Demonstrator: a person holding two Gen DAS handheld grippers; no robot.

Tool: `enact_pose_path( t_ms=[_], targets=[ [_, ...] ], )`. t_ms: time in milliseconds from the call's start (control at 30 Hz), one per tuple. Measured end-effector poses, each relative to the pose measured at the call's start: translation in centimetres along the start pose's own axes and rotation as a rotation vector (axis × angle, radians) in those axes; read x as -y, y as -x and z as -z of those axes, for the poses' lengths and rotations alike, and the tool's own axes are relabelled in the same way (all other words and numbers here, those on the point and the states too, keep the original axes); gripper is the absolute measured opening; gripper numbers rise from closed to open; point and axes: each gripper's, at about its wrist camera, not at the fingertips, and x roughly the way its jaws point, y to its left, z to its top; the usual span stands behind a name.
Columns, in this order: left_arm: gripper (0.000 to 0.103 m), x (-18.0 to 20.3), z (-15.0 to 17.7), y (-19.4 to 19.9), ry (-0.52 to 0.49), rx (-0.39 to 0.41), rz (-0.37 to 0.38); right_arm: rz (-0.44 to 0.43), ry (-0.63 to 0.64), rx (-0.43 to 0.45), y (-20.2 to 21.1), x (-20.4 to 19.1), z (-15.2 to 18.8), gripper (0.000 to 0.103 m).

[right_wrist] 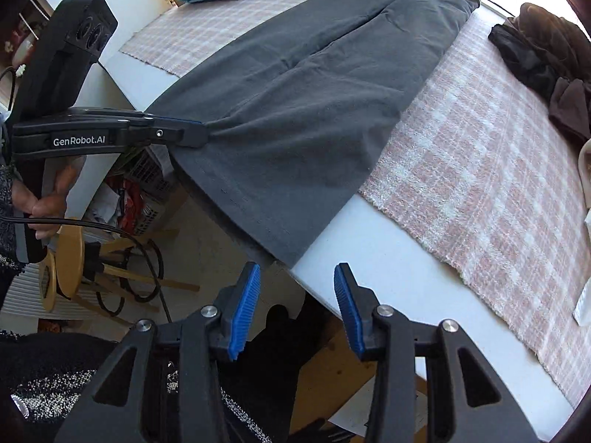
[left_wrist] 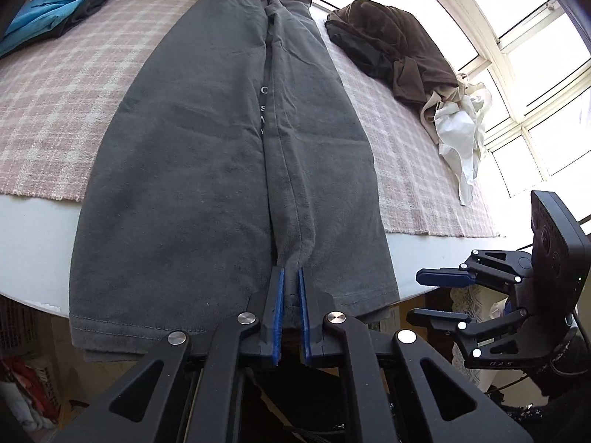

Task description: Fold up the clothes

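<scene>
A dark grey garment [left_wrist: 207, 166], folded lengthwise, lies stretched along the table, and its near hem hangs over the table's edge. My left gripper [left_wrist: 290, 273] is shut on the middle of that hem, a fold of fabric pinched between its blue pads. In the right wrist view the same left gripper [right_wrist: 205, 134] pulls the grey garment [right_wrist: 314, 92] into small gathers. My right gripper [right_wrist: 297, 269] stands open and holds nothing, just off the table's edge near the hem's right corner. From the left wrist view the right gripper [left_wrist: 415, 295] shows at the lower right, its fingers apart.
A pink plaid cloth [right_wrist: 480, 166] covers the white table [right_wrist: 388, 277]. A brown clothes pile [left_wrist: 391, 44] and a white garment [left_wrist: 458, 125] lie on the right. Blue clothes [left_wrist: 62, 3] sit at the far left. Below the edge stand a wooden stool [right_wrist: 70, 258] and a basket [right_wrist: 147, 184].
</scene>
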Motion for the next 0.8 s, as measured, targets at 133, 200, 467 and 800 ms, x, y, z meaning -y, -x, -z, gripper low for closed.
enact_pose_path(
  t_ms=[133,200,467,800],
  targets=[
    [0.007,-0.2,0.2,0.2,0.008,0.004,0.009,-0.046,0.032,0.007,-0.3,-0.3,0.1,0.041],
    [0.008,-0.1,0.2,0.2,0.013,0.003,0.012,-0.040,0.042,0.005,-0.8,-0.4,0.2,0.037],
    [0.017,0.2,0.7,2.2,0.019,0.028,0.028,-0.003,0.069,0.039,-1.7,0.0,0.1,0.025],
    [0.028,-4.4,-1.1,1.3,0.020,0.018,-0.114,-0.096,0.059,0.154,-0.8,-0.1,-0.6,0.003]
  ],
)
